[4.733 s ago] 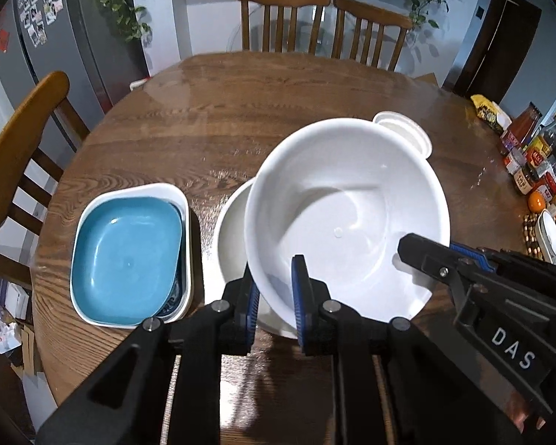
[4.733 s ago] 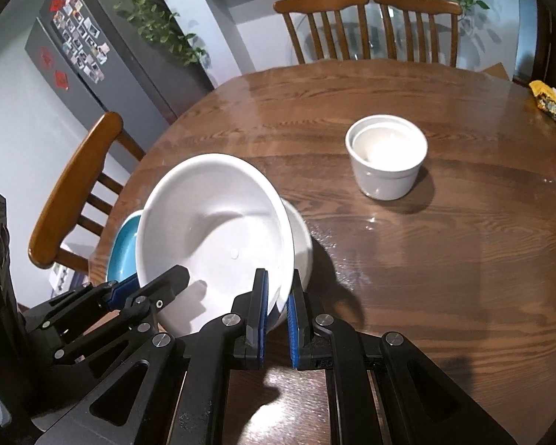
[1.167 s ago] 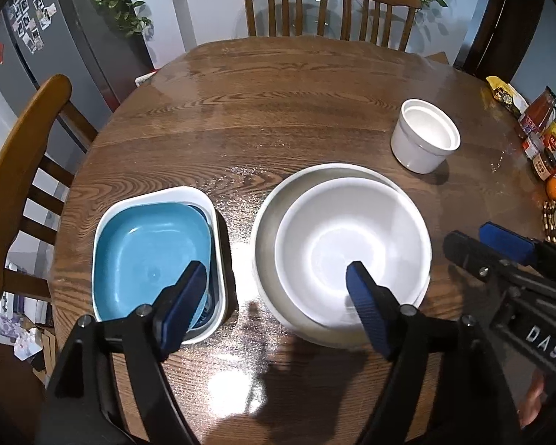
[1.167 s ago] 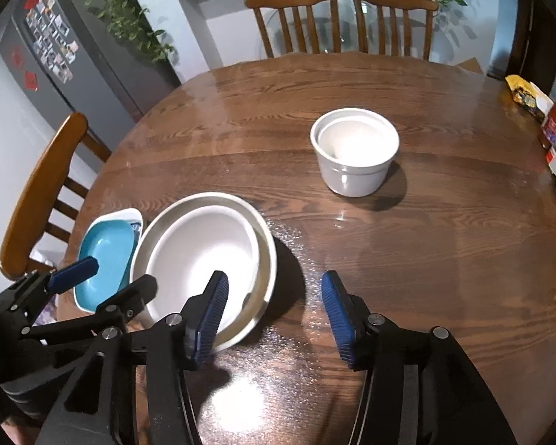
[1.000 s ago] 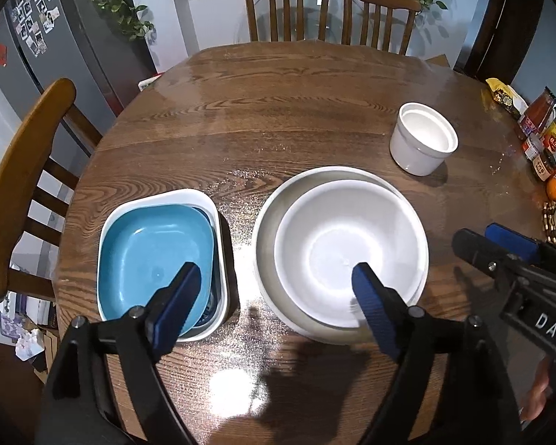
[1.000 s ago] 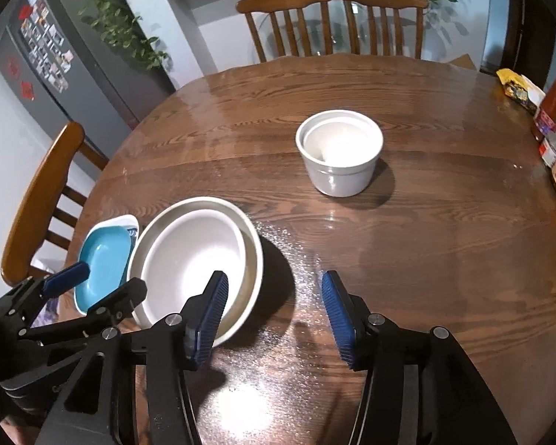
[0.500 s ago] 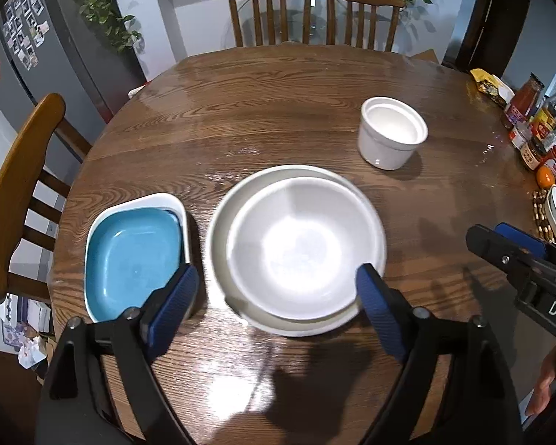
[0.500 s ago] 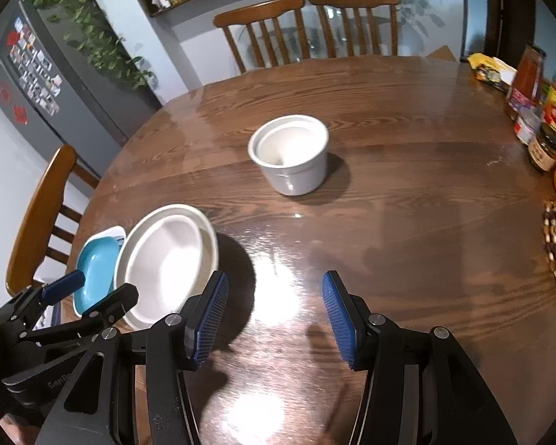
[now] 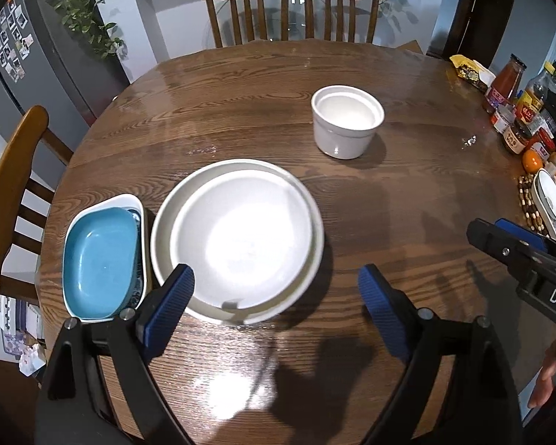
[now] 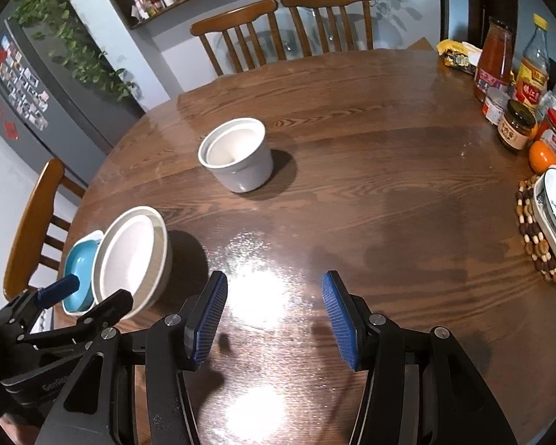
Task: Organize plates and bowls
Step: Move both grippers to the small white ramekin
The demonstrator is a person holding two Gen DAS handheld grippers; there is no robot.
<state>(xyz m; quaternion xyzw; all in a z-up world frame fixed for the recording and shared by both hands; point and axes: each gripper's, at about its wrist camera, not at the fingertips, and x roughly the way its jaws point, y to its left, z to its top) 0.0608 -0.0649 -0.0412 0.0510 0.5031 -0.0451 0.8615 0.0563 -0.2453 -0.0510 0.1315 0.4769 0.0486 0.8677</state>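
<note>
Both tongs released and empty now: left gripper (image 9: pixel 272 294), right gripper (image 10: pixel 274 320). White bowl (image 9: pixel 241 237), earlier gripped by both, now nested in bigger bowl (image 9: pixel 159 233), frame centre-left; blue plate (image 9: pixel 100 252) left.

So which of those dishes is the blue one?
The squarish blue dish, nested in a white tray at the table's left edge. The stacked round bowls beside it and the small pot are white.

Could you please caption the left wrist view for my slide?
Open left gripper above nested white bowls, blue dish beside.
</note>
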